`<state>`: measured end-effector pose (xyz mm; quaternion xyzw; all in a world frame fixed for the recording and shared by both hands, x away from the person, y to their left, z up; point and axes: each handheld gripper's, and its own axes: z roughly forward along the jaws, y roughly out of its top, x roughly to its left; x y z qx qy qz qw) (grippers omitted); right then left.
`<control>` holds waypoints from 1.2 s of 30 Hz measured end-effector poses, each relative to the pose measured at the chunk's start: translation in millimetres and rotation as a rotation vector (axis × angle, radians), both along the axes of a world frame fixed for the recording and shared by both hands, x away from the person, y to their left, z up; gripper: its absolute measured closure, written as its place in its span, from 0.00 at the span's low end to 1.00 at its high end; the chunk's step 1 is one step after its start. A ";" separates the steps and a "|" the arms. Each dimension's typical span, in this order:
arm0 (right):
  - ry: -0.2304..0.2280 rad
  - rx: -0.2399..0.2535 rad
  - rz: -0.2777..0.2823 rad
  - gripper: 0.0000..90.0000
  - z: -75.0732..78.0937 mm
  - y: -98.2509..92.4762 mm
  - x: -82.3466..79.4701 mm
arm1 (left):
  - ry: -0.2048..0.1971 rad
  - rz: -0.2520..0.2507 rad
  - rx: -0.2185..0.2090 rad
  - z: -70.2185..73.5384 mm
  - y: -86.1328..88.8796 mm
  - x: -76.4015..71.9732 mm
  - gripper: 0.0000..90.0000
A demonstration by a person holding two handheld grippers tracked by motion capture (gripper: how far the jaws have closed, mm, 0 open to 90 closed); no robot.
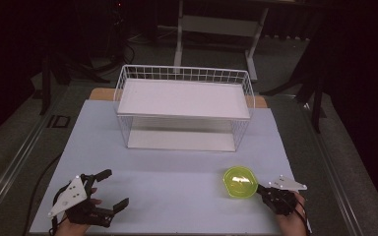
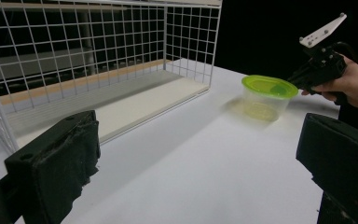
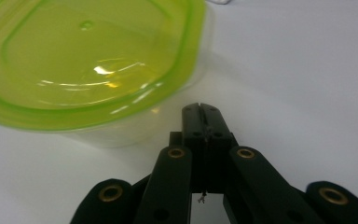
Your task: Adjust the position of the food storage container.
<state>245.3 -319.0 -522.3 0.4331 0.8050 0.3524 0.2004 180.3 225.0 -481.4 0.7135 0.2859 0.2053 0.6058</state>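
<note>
A clear tub with a lime-green lid (image 1: 238,182) stands on the white table at the front right, also seen in the left gripper view (image 2: 263,95) and close up in the right gripper view (image 3: 84,60). My right gripper (image 1: 260,188) (image 2: 292,81) (image 3: 200,109) is shut, jaw tips pressed together with nothing between them. They sit right at the tub's side, just under the lid's rim. My left gripper (image 1: 112,189) (image 2: 198,163) rests at the front left, open wide and holding nothing, pointed toward the tub.
A white wire rack (image 1: 184,73) (image 2: 74,46) with a flat top board and a lower shelf stands at the back middle of the table. White table surface (image 1: 177,177) stretches between the two grippers. Dark floor and a stand lie beyond.
</note>
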 end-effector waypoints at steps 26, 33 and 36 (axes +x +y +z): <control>0.058 0.017 0.189 1.00 1.1 62.8 21.4 | 0.002 -0.005 0.006 -0.5 -1.3 -0.1 0.00; 0.064 0.009 0.231 1.00 1.0 84.8 30.3 | 0.000 -0.006 0.009 -0.3 -1.4 -0.3 0.00; 0.069 0.019 0.247 1.00 1.1 93.9 32.4 | 0.000 -0.007 0.014 -0.3 -1.8 -0.7 0.00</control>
